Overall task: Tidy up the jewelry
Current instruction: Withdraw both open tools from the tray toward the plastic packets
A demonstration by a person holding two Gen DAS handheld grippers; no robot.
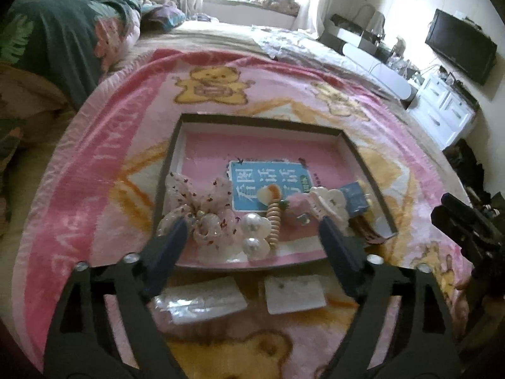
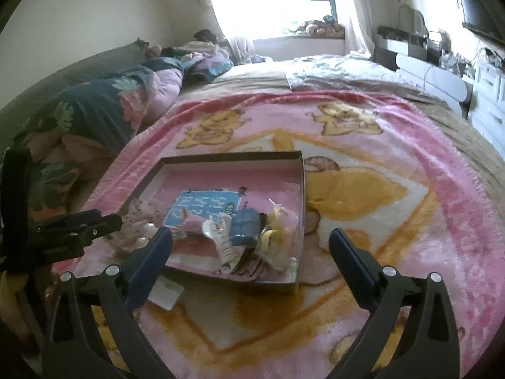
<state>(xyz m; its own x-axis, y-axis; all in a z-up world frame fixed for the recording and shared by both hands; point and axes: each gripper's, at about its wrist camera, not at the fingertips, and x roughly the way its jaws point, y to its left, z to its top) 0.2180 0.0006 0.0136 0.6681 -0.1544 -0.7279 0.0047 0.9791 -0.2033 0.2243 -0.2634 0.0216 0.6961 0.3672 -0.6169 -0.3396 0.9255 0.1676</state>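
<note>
A shallow box with a dark rim [image 1: 262,121] lies on the pink blanket, holding hair pieces and jewelry. Inside are a floral scrunchie [image 1: 202,208], a pearl clip [image 1: 255,233], a string of tan beads [image 1: 274,221], a white flower claw clip [image 1: 328,202] and a small blue box [image 1: 355,197]. My left gripper [image 1: 252,221] hovers open over the box's near edge, nothing between its fingers. My right gripper [image 2: 251,233] is open above the box's near right corner [image 2: 293,284], also holding nothing. The claw clip [image 2: 221,237] and a clear bag with yellow pieces [image 2: 274,240] lie just beyond it.
Two white cards [image 1: 202,300] [image 1: 295,293] lie on the pink bear blanket [image 2: 394,221] in front of the box. A folded dark floral duvet [image 1: 63,41] sits at the left. A white cabinet [image 1: 442,110] and a TV [image 1: 460,44] stand past the bed's right edge.
</note>
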